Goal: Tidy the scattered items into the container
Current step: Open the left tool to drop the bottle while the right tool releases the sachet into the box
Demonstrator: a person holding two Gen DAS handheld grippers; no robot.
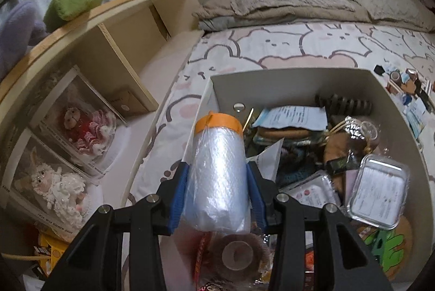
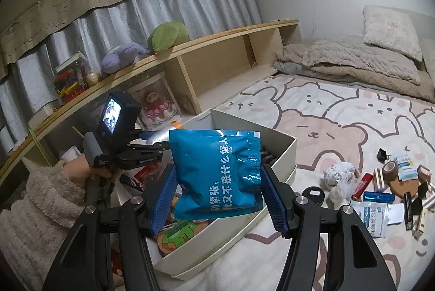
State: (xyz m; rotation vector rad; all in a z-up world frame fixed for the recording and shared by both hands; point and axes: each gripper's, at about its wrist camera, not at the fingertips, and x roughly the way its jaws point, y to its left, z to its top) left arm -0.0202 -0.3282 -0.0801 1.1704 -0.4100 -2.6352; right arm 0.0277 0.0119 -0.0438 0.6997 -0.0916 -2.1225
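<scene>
We carry two items at once, both at the drop-off stage. The roll of clear film [image 1: 217,171], orange-capped, sits clamped between the blue pads of our left gripper [image 1: 217,198], jaws closed on its sides, and it hangs over the near left corner of the white box [image 1: 299,73], which is already heaped with packets and papers. Our right gripper [image 2: 217,193] pinches the lower part of a blue pouch [image 2: 217,171], jaws part-closed on it, held above the box's near edge as the right wrist view shows it. Next we judge each load needs lowering over a gap in the pile, then the jaws opening. More scattered items [image 2: 380,187] lie on the bear-print sheet [image 2: 339,122] to the right, well apart from the box.
</scene>
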